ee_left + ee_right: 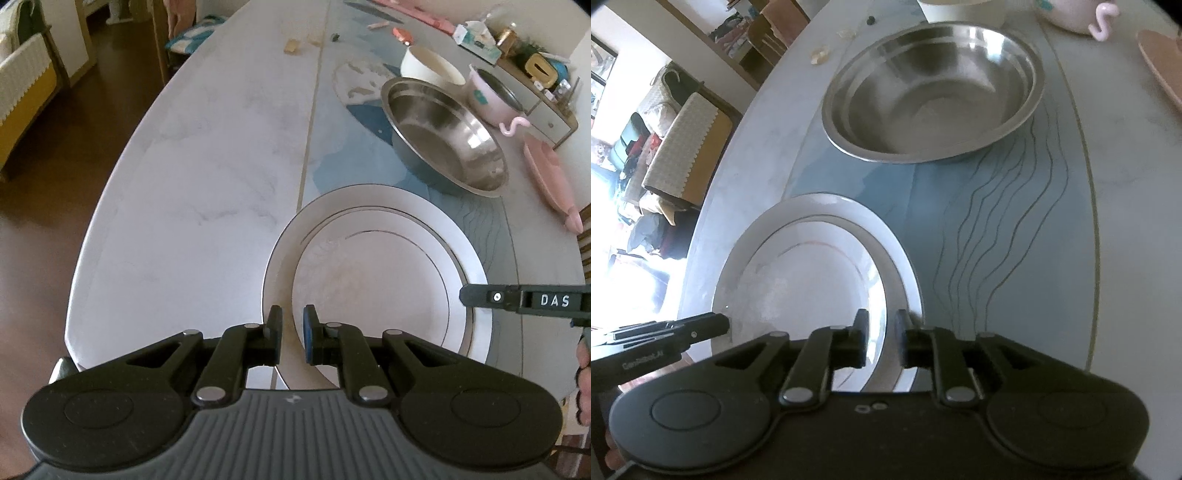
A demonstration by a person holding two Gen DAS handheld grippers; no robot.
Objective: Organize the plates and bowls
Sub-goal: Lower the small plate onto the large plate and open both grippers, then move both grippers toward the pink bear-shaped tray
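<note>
Two white plates lie stacked on the table, a smaller upper plate (369, 288) (805, 280) on a wider lower plate (369, 197) (820, 205). My left gripper (292, 330) (724, 325) is shut on the upper plate's left rim. At the opposite side my right gripper (882, 334) (466, 300) straddles the same plate's right rim, open, with its pads standing off the rim. Behind the plates sits a large steel bowl (443, 136) (931, 92), and beyond that a cream bowl (430, 68) (960, 11).
A pink pot with a curled handle (491, 99) (1071, 14) and a pink plate (546, 173) (1160, 62) stand at the right. Small clutter and a shelf (535, 77) line the far right edge. The table's edge (92, 240) curves close on the left, above brown floor.
</note>
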